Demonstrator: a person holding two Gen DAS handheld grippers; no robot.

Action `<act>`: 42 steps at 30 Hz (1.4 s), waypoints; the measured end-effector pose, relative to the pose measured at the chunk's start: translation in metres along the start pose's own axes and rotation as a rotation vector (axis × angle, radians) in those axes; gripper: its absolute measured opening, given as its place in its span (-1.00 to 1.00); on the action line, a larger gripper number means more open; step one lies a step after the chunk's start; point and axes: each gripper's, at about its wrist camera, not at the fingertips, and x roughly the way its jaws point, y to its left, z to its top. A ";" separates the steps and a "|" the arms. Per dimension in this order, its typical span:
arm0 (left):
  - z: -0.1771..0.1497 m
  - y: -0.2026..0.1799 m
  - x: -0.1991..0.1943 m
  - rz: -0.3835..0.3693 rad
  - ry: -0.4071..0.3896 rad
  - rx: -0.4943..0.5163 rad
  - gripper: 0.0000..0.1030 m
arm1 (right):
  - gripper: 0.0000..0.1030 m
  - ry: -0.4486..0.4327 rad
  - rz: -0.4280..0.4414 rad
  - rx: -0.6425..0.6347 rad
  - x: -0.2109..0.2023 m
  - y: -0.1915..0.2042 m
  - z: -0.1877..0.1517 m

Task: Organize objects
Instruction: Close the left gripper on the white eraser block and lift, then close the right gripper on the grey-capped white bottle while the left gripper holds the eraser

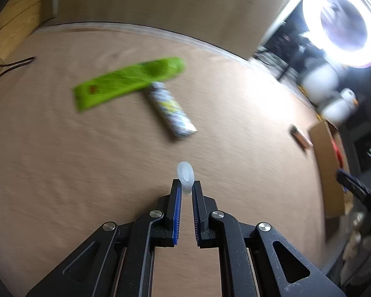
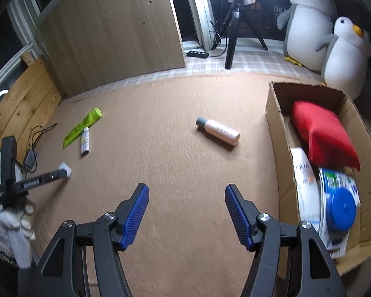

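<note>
My left gripper (image 1: 186,183) is shut on a small translucent white cap-like piece (image 1: 185,173), held just above the tan mat; in the right wrist view that piece (image 2: 64,167) shows at the left gripper's tip. Beyond it lie a green tube (image 1: 128,81) and a small patterned tube (image 1: 170,110), touching each other. My right gripper (image 2: 186,188) stands open with nothing between its fingers. A pink bottle with a grey cap (image 2: 219,132) lies on its side ahead of it. The cardboard box (image 2: 274,113) at the right holds a red pouch (image 2: 324,136), a white bottle (image 2: 306,185) and a blue-lidded container (image 2: 340,209).
Two penguin plush toys (image 2: 334,37) sit behind the box. A tripod (image 2: 231,37) with a ring light and a power strip (image 2: 197,54) stand at the back. A wooden panel (image 2: 111,29) leans behind the mat. Cables and an adapter (image 2: 31,157) lie at the left edge.
</note>
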 end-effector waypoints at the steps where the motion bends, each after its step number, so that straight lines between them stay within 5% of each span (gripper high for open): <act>1: -0.006 -0.009 -0.002 -0.007 0.005 0.009 -0.82 | 0.17 -0.001 -0.003 -0.004 0.002 0.000 0.002; 17: -0.024 -0.082 0.022 -0.081 0.083 0.114 -0.82 | 0.17 0.091 0.044 -0.022 0.056 -0.014 0.065; 24: -0.025 -0.082 0.023 -0.090 0.092 0.108 -0.82 | 0.09 0.221 -0.077 -0.161 0.105 -0.008 0.095; 32: -0.020 -0.084 0.028 -0.100 0.093 0.095 -0.82 | -0.14 0.340 -0.128 -0.255 0.136 -0.014 0.095; 40: -0.015 -0.088 0.030 -0.105 0.089 0.088 -0.82 | -0.65 0.334 -0.087 -0.236 0.128 -0.019 0.093; 42: -0.015 -0.090 0.030 -0.105 0.087 0.090 -0.82 | -0.65 0.329 -0.075 -0.220 0.125 -0.021 0.092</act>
